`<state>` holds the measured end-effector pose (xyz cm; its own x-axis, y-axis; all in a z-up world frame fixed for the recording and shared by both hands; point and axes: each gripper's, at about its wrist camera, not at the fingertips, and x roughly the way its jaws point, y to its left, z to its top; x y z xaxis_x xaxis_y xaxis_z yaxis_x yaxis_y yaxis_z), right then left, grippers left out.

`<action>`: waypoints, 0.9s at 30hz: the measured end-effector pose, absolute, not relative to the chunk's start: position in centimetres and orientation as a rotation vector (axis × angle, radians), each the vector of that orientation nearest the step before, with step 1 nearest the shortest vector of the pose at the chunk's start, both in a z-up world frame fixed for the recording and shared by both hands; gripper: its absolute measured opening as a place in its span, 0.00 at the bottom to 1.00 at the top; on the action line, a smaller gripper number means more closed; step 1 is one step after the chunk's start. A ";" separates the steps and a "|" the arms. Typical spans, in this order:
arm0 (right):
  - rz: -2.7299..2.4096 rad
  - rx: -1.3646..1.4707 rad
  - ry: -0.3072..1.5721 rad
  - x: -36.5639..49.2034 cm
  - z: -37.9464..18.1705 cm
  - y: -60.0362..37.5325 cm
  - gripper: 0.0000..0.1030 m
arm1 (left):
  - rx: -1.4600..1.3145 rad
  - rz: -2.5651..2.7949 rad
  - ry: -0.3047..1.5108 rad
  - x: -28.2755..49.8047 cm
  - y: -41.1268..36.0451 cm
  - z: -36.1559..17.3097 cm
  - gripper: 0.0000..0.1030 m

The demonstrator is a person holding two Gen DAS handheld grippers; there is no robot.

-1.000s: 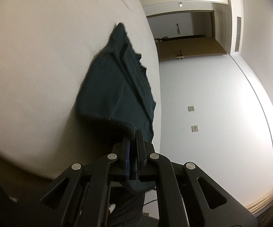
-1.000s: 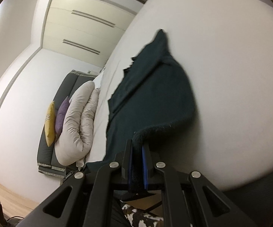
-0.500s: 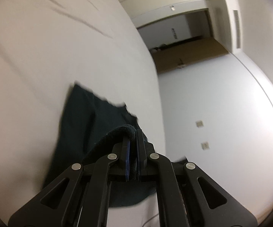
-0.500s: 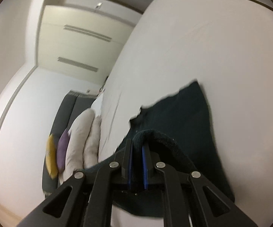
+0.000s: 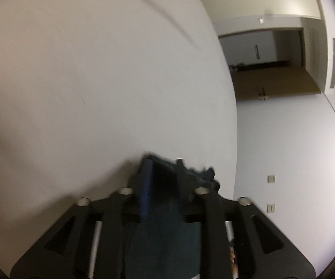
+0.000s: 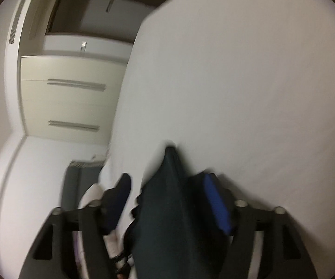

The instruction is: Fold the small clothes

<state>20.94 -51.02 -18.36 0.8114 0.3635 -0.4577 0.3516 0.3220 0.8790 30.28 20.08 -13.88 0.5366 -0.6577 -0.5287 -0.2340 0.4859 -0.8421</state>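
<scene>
A dark teal garment [image 5: 165, 232] lies on the white bed sheet [image 5: 97, 81], mostly hidden under the grippers. My left gripper [image 5: 165, 181] hangs low over the garment's near edge. Its jaws are opening, and loose cloth sits in the gap, clear of the blue pad [image 5: 147, 186]. In the right wrist view, a fold of the garment [image 6: 169, 209] rises between the wide-apart fingers of my right gripper [image 6: 167, 193]. Those jaws are opening too, and the blue pad [image 6: 216, 202] stands off the cloth. Both views are blurred by motion.
The sheet [image 6: 248, 81] stretches far ahead of both grippers. A cream wardrobe [image 6: 69, 102] and a dark headboard [image 6: 74, 186] stand left of the bed. A doorway with wooden floor [image 5: 271, 81] and wall sockets [image 5: 271, 178] lie to the right.
Both grippers swept forward and lower over the bed, carrying the garment's edge over the rest of it. Both jaws, shut on the cloth before, now stand apart and have let it go.
</scene>
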 end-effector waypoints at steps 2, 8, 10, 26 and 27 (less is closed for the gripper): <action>-0.009 1.260 0.661 20.1 -17.7 -51.0 0.71 | -1.099 -0.302 0.905 29.9 21.7 -12.0 0.79; 0.013 0.922 0.774 18.3 -14.1 -45.6 0.71 | -0.935 -0.272 0.847 27.6 21.8 -7.8 0.93; 0.015 0.795 0.808 17.4 -13.4 -43.3 0.71 | -0.863 -0.263 0.885 26.2 20.6 -8.0 0.93; 0.005 0.514 0.975 13.1 -16.1 -41.4 0.11 | -0.612 -0.294 1.043 16.6 13.7 -13.3 0.73; 0.001 0.531 0.966 12.8 -16.0 -41.6 0.09 | -0.602 -0.302 1.054 16.0 13.2 -13.3 0.63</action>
